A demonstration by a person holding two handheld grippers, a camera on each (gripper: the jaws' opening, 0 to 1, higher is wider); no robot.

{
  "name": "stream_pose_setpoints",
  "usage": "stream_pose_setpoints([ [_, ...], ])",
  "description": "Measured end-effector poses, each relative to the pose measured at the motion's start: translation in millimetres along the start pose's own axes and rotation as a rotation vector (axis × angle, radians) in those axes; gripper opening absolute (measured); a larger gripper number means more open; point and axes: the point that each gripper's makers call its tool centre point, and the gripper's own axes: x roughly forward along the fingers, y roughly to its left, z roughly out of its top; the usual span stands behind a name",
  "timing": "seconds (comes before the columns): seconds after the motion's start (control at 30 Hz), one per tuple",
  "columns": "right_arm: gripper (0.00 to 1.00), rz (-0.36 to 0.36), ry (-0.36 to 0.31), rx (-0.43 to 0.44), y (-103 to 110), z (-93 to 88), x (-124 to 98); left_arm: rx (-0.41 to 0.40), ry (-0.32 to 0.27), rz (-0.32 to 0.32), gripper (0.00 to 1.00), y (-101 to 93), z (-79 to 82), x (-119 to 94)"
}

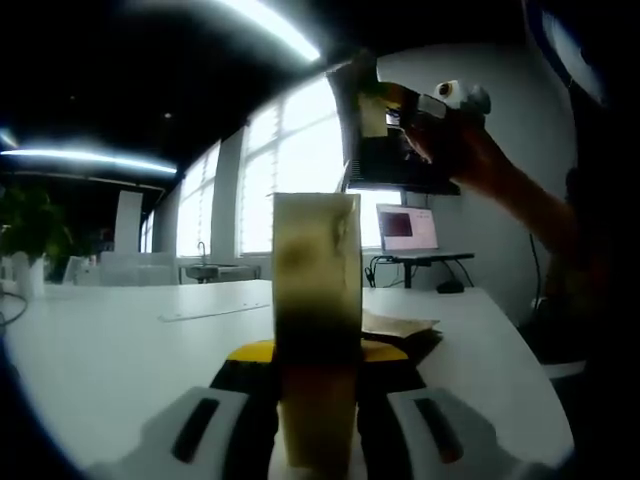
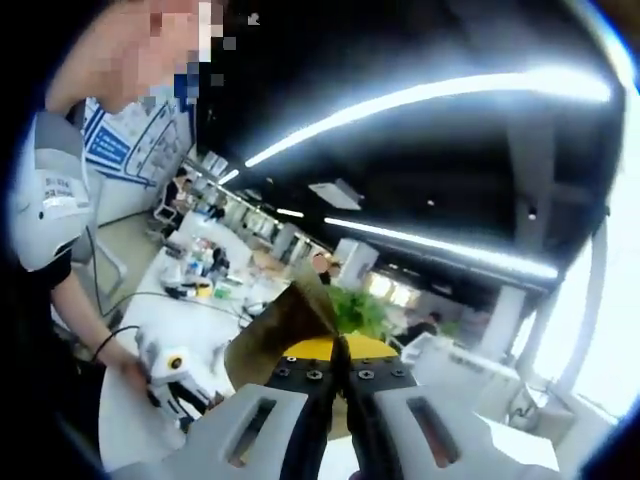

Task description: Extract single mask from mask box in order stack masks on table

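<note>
A tall tan mask box [image 1: 315, 290] stands upright between the jaws of my left gripper [image 1: 317, 400], which is shut on its lower part above the white table [image 1: 110, 350]. My right gripper [image 2: 340, 385] is raised high and shut on a thin brown mask [image 2: 275, 335] that fans out to the left of its jaws. In the left gripper view the right gripper [image 1: 385, 110] hangs at the upper right in a person's hand, with a bit of the mask [image 1: 372, 115] showing. A flat brown stack of masks [image 1: 400, 325] lies on the table behind the box.
An open laptop [image 1: 405, 228] sits on a desk at the far right, near bright windows [image 1: 300, 170]. A plant [image 1: 30, 225] stands at the table's left end. The person's arm [image 1: 540, 210] crosses the right side. The left gripper [image 2: 175, 385] shows low on the left in the right gripper view.
</note>
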Motion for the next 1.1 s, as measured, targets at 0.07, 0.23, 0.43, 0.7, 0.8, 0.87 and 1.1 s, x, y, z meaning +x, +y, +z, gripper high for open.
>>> stream_pose_setpoints([
  [0.07, 0.0, -0.006, -0.003, 0.001, -2, 2.4, -1, -0.001, 0.0, 0.0, 0.31, 0.2, -0.1, 0],
  [0.23, 0.0, -0.024, -0.007, -0.007, -8, 9.3, -6, 0.001, 0.0, 0.001, 0.31, 0.2, -0.2, 0],
  [0.43, 0.0, -0.061, -0.015, -0.018, -19, 17.8, -17, 0.0, 0.0, 0.001, 0.31, -0.5, -0.1, 0],
  [0.7, 0.0, -0.087, 0.009, -0.019, -28, 19.7, -24, 0.003, 0.001, 0.003, 0.31, -1.3, 0.1, 0],
  [0.8, 0.0, -0.106, 0.013, -0.022, -33, 20.5, -29, 0.003, 0.001, 0.003, 0.31, -1.5, 0.2, 0],
  [0.87, 0.0, -0.122, 0.02, -0.02, -38, 19.6, -32, 0.002, 0.001, 0.003, 0.31, -1.8, 0.3, 0],
  [1.1, 0.0, -0.158, 0.046, -0.007, -47, 12.2, -38, 0.002, 0.0, 0.003, 0.31, -2.5, 0.7, 0],
])
